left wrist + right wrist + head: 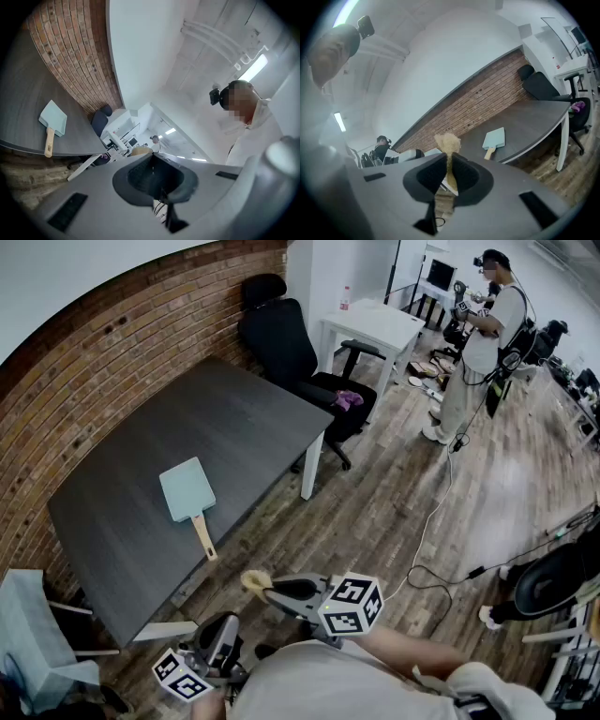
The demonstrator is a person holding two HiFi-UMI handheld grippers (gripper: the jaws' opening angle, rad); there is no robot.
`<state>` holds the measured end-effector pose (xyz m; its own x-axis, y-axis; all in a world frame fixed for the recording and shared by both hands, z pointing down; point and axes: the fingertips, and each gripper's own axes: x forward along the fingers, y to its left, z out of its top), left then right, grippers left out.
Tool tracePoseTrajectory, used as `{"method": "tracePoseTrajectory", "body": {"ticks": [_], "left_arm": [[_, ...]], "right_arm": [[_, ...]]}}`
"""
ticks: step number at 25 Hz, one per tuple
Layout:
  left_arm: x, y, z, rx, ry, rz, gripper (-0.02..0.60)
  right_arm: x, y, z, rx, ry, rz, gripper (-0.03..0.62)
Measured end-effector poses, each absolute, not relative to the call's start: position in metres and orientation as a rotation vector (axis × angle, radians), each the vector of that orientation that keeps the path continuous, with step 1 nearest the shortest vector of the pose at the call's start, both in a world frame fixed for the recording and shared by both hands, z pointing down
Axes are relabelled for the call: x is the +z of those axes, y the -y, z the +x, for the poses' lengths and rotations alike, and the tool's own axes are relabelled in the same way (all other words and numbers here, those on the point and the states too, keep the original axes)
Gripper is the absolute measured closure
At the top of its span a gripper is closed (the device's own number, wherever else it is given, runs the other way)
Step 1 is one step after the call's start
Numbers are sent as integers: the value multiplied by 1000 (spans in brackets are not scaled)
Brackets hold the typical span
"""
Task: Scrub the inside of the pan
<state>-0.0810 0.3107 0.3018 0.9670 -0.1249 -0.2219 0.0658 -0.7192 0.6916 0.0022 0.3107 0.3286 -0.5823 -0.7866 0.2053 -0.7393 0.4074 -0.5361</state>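
A pale teal square pan [187, 488] with a wooden handle lies flat on the dark grey table [244, 418]; it also shows as the pan [54, 119] and the pan [494, 138] in the two gripper views. Both grippers hang off the table's near edge, well short of the pan. My right gripper [272, 589] is shut on a tan fibrous scrubber [447, 142], whose tuft sticks out past the jaw tips of the right gripper [449, 161]. My left gripper [228, 622] sits lower left; the jaws of the left gripper [152, 158] are shut together with nothing between them.
A brick wall [112, 343] runs along the table's far side. A black office chair [286, 343] and a white desk [375, 324] stand beyond the table's end. A person [483, 343] stands at the far right. Cables [431, 521] trail over the wood floor. A pale chair [33, 634] is at lower left.
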Motion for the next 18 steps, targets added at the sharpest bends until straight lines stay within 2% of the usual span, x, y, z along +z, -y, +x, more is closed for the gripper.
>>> {"method": "tracePoseTrajectory", "body": {"ticks": [18], "left_arm": [[303,-313,-65,-316,20,2350,574]], "right_arm": [[335,-323,21,-928,-2549,-1427,549]]}}
